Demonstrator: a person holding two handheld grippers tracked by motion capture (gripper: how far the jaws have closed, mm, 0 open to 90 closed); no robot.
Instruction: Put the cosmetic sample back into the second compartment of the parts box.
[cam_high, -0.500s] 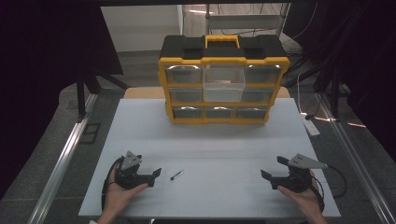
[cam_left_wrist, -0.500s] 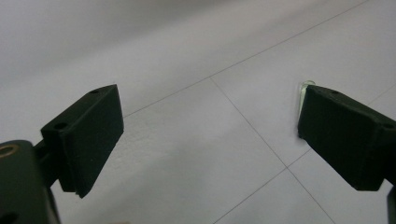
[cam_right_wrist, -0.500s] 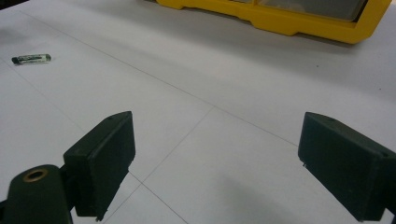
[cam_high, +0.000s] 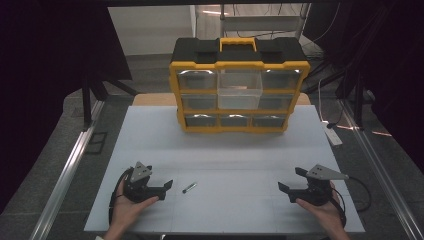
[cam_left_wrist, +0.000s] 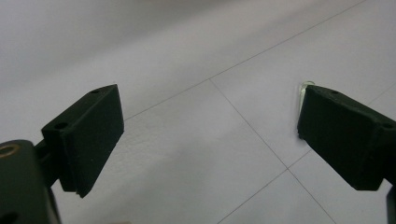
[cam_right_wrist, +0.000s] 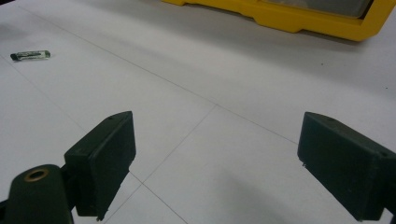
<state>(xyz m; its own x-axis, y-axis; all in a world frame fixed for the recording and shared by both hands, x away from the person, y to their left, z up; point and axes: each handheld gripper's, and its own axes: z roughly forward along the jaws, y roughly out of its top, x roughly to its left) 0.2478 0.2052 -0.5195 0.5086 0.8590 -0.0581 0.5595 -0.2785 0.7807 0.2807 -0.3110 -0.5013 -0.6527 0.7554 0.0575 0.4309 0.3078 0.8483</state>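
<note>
**On the white table: one tiny vial, two wide-open grippers**

At the far end of the table (cam_high: 150, 130) sits the big yellow-and-black organizer case (cam_high: 239, 85), one clear drawer in the top middle pulled partway out. Closer to the person, the left gripper (cam_high: 167, 186) and right gripper (cam_high: 284, 190) rest low on the tabletop, both with jaws spread wide and nothing between them.

The thing to grab is the small vial (cam_high: 189, 188), lying flat just beside the left gripper's tips, well apart from the right one. In the right gripper view it looks like a clear little tube with a dark cap (cam_right_wrist: 31, 55).

My guess: super light, stiff, probably glass or hard plastic, so slippery and prone to rolling. I'd pinch it across the middle of the barrel, jaws square to its length, gentle squeeze so it doesn't shoot out.
</note>
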